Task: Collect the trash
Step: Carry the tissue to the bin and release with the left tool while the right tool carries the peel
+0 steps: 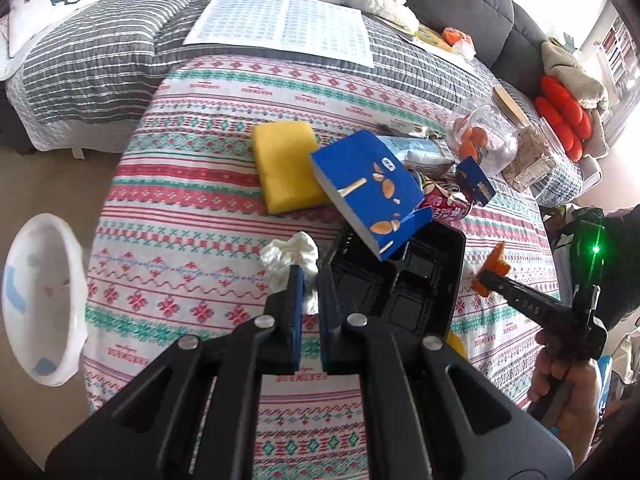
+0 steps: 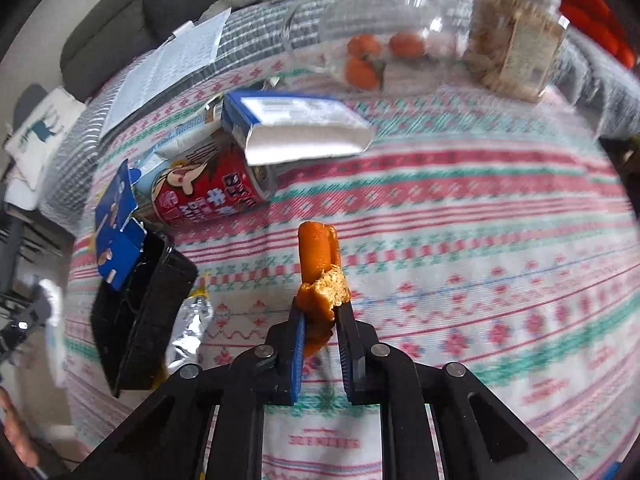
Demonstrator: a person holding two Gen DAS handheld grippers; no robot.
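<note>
My left gripper (image 1: 309, 280) is shut on a crumpled white tissue (image 1: 290, 258), held above the patterned blanket beside a black plastic tray (image 1: 424, 280). A blue snack box (image 1: 370, 184) leans on the tray, with a red can (image 1: 446, 204) behind it. My right gripper (image 2: 322, 312) is shut on an orange peel (image 2: 318, 256) and holds it above the blanket; it also shows in the left wrist view (image 1: 490, 276). The right wrist view shows the red can (image 2: 204, 192), an open blue box (image 2: 296, 128), the black tray (image 2: 140, 312) and a foil wrapper (image 2: 190, 328).
A white bin (image 1: 44, 300) stands off the left edge of the bed. A yellow sponge (image 1: 286, 164), a printed sheet (image 1: 280, 24), a clear jar with oranges (image 1: 480, 138) and a grain jar (image 1: 528, 160) lie on the bed. A grey sofa is behind.
</note>
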